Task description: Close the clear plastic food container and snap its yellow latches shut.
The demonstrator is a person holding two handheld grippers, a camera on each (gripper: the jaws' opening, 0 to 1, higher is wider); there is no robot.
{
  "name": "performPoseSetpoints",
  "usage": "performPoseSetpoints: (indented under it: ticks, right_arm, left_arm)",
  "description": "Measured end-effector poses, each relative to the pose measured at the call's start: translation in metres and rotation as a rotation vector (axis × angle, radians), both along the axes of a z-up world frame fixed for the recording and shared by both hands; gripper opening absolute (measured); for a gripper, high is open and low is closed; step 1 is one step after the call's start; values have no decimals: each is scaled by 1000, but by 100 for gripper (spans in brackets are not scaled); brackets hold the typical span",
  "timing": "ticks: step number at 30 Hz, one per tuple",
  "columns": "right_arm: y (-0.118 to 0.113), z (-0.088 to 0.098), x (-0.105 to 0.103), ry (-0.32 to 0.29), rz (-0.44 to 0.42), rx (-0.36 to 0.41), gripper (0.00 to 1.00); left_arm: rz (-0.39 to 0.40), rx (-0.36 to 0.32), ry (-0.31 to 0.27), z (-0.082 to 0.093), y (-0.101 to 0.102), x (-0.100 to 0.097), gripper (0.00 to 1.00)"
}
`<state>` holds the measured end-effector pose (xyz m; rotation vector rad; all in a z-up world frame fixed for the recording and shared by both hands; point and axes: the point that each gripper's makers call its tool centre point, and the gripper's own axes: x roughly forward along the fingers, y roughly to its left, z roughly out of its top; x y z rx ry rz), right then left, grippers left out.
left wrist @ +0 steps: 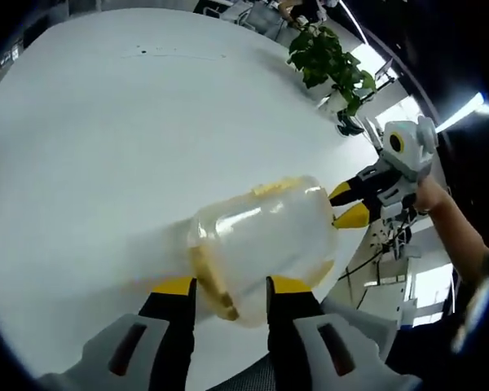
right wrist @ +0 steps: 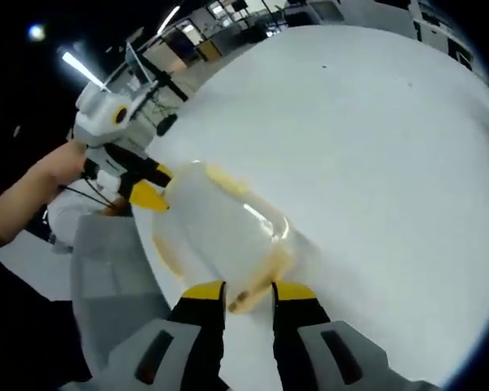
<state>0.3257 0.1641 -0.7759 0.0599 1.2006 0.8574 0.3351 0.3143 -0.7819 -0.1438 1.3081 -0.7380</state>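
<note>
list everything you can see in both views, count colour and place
clear plastic food container with yellow latches: 1, clear and yellow, at the white table's near edge, between the two grippers
round white table: 1, white, under the container
green leafy potted plant: 1, green, beyond the table's far edge
left gripper: 1, grey with yellow-tipped black jaws, straddling one end of the container
right gripper: 1, same colours, jaws either side of the opposite end
person's hand: 1, holding the left gripper
</note>
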Motion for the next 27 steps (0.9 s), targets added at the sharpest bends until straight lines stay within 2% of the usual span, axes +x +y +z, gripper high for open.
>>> performPoseSetpoints:
  ticks: [13,19,20,21,23,25,27]
  right_arm:
    - [1,-1,-1,7,-22,-8,17]
    - [2,-1,-2,17,-16,-14,16]
    - [3,-1,-2,23,-12,-18,16]
    - [3,-1,-1,23,-8,-19,16]
    - [3,-1,-2,40,-3,-26,16]
    - [3,-1,-3,43,5,-27,16]
    - [2,-1,-3,77,-22,-1,15]
  left_arm:
    - [-9,14,-13,-1,1,2,32]
    - [-14,18,9,-1,-1,1,31]
    - [-7,13,13,-1,-1,1,31]
    - [66,-2,62,1,-2,-3,29]
    - [9,6,29,5,5,-5,29]
    - [9,1,32,3,7,-5,29]
    - [6,-2,32,3,8,-5,29]
